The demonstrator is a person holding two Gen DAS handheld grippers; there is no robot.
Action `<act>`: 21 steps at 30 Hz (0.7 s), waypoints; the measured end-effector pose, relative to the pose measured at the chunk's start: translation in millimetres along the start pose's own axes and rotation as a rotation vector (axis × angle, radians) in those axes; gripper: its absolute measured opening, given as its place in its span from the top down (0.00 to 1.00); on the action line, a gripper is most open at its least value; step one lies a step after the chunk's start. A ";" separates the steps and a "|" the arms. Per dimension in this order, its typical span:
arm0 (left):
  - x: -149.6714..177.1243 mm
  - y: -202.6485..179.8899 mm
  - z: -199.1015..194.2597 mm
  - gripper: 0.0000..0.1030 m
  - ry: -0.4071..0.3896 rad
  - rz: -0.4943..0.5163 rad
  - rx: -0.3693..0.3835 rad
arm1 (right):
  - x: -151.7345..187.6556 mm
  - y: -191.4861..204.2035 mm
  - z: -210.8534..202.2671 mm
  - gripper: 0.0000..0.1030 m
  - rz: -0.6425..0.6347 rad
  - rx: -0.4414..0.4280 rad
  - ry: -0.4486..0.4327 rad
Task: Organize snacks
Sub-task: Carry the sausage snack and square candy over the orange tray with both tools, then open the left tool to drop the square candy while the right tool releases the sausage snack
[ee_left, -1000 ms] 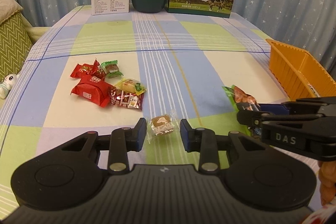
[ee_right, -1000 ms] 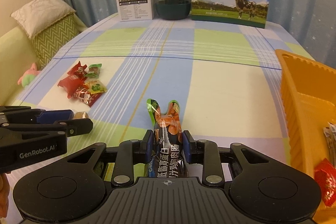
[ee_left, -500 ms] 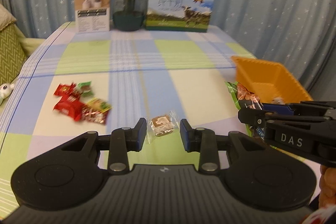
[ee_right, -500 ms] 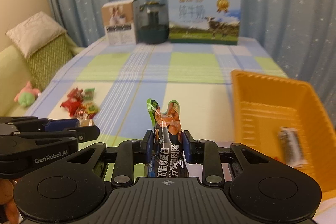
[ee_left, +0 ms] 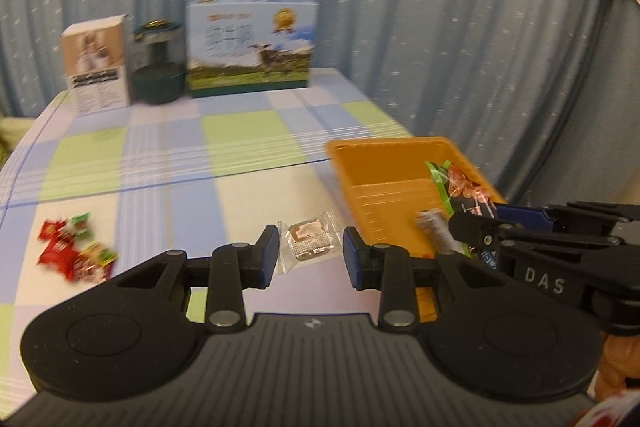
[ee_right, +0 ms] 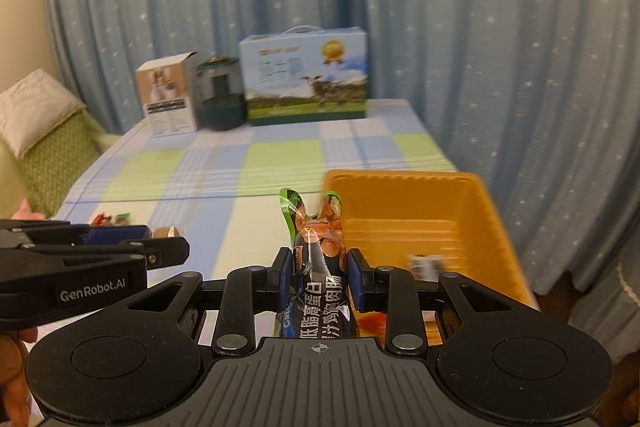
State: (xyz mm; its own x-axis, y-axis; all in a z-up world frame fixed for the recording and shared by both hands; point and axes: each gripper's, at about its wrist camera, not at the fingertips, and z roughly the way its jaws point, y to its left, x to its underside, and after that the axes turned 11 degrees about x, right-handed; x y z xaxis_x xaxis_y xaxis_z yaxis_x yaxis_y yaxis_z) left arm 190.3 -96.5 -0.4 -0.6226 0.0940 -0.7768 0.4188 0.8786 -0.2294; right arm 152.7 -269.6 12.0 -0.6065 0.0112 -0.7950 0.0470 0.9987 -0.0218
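Note:
My left gripper (ee_left: 308, 255) is shut on a small clear-wrapped brown snack (ee_left: 310, 239), held above the checked tablecloth. My right gripper (ee_right: 318, 275) is shut on a dark sausage packet (ee_right: 318, 239) with a green top, which stands upright between the pads. The orange tray (ee_right: 400, 183) lies just ahead and to the right of it. In the left wrist view the right gripper (ee_left: 476, 227) and its packet (ee_left: 460, 183) hang over the tray's (ee_left: 384, 147) near end. A pile of red and green candies (ee_left: 72, 251) lies on the table's left side.
A blurred wrapped snack (ee_right: 426, 261) lies inside the tray. A milk carton box (ee_right: 306, 79), a dark jar (ee_right: 220, 95) and a small white box (ee_right: 168, 95) stand along the table's far edge. A green cushion (ee_right: 44, 147) sits at the left. Blue curtains hang behind.
Both grippers have risen and swung right, each keeping its snack. The orange tray has come from the right edge to just ahead, and the candy pile has slid to the left.

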 end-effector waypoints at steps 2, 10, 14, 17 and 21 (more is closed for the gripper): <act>-4.9 -13.9 7.1 0.70 0.004 0.016 0.023 | -0.7 -13.4 -1.7 0.71 0.006 0.017 0.000; -14.9 -54.0 37.0 0.70 0.040 0.066 0.095 | -2.4 -55.9 -3.4 0.71 0.039 0.055 0.002; -17.3 -64.5 50.0 0.70 0.048 0.077 0.115 | -5.4 -71.4 1.9 0.71 0.055 0.067 0.000; -18.4 -66.8 61.3 0.70 0.057 0.075 0.123 | -6.9 -80.4 9.2 0.71 0.062 0.076 0.005; -18.2 -66.8 76.5 0.70 0.073 0.071 0.137 | -5.7 -89.2 20.1 0.71 0.066 0.088 0.020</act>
State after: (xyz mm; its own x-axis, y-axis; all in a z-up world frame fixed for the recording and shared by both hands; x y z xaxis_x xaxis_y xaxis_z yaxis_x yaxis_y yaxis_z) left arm 224.2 -192.8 -15.7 -0.6323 0.1919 -0.7506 0.5470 0.7967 -0.2571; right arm 167.9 -359.7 6.3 -0.6154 0.0783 -0.7844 0.1563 0.9874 -0.0240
